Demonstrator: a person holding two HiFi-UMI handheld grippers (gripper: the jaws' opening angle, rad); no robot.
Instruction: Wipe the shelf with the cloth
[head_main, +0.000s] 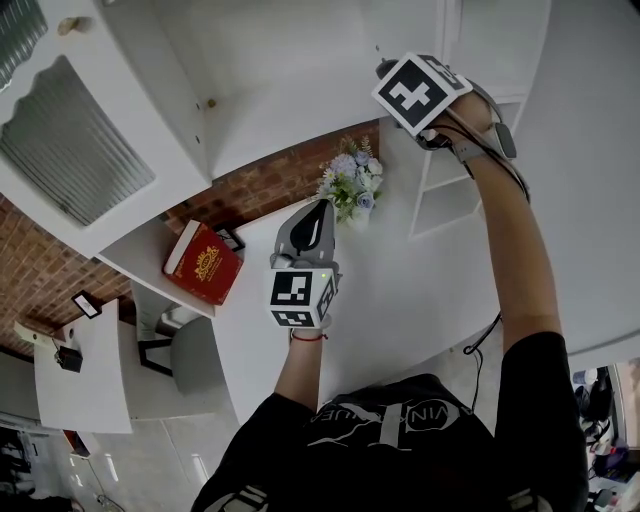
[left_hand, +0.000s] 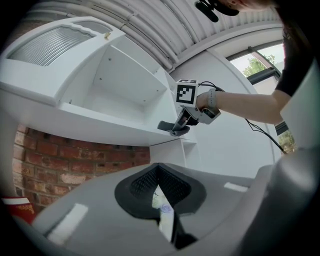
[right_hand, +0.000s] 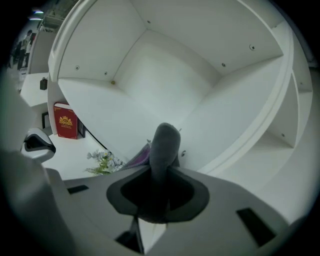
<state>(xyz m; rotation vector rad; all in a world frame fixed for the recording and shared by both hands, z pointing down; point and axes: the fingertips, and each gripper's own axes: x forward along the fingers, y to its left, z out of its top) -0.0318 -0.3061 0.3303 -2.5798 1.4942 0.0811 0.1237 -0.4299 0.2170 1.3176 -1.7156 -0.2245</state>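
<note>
Wiping well here depends on getting more of the cloth (right_hand: 165, 142) flat on the board. The right gripper (left_hand: 183, 120) has its 2 jaws clamped tight on this dark grey cloth, which sticks out past the tips as a thick rolled nub. In the left gripper view, that nub rests at the front edge of the white shelf (right_hand: 110, 110), near the upright side panel, with the arm reaching up high. The left gripper (head_main: 318, 215) hangs lower, over the white desk (head_main: 400, 290). Its jaws are drawn nearly together, with only a thin slit between them and nothing in it (the bunch of flowers (head_main: 350, 185) shows through the slit, well beyond).

The stroke looks to be at or near its start, since the cloth sits at the lip and the deep board behind it is bare. To do it well, tilt the gripper so the side of the roll, not just its tip, presses on the board. Then sweep in long overlapping passes away from the side panel, reaching into the back corner. Press lightly, because a rolled cloth gripped by 1 end could fold under or slip from the jaws. The flowers and the red book (head_main: 203, 262) sit lower down, apart from the stroke.
</note>
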